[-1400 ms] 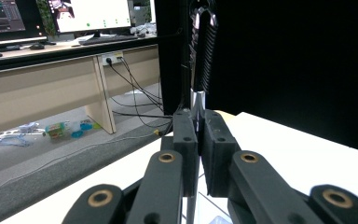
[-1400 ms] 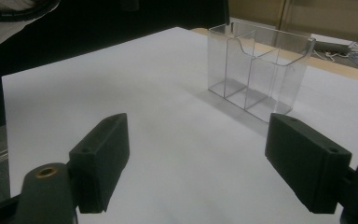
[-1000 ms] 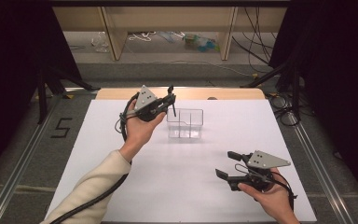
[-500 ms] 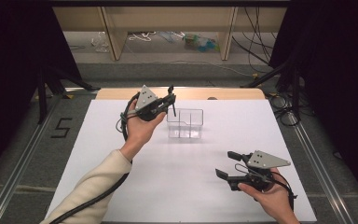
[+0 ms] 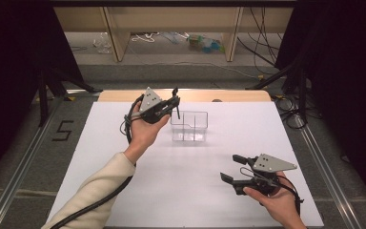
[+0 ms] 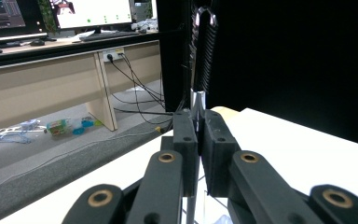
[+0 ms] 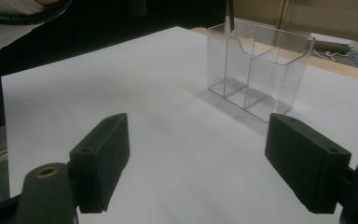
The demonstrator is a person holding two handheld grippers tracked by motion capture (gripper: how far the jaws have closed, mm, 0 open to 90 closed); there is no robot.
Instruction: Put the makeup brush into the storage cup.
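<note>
Comb (image 5: 177, 102), a slim black toothed piece, was clamped upright in the left tool (image 5: 174, 101) above the clear divided holder (image 5: 189, 126) on the tabletop (image 5: 248, 129), apparently for insertion, while the right tool (image 5: 232, 168) waited wide open and empty.

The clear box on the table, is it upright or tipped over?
Upright. The clear box stands on its base on the white table, open top up, its two compartments empty in the right gripper view.

Wooden shelving (image 5: 171, 19), floor cables (image 5: 262, 52), blue-green litter (image 5: 205, 44) beyond white table (image 5: 124, 119)
</note>
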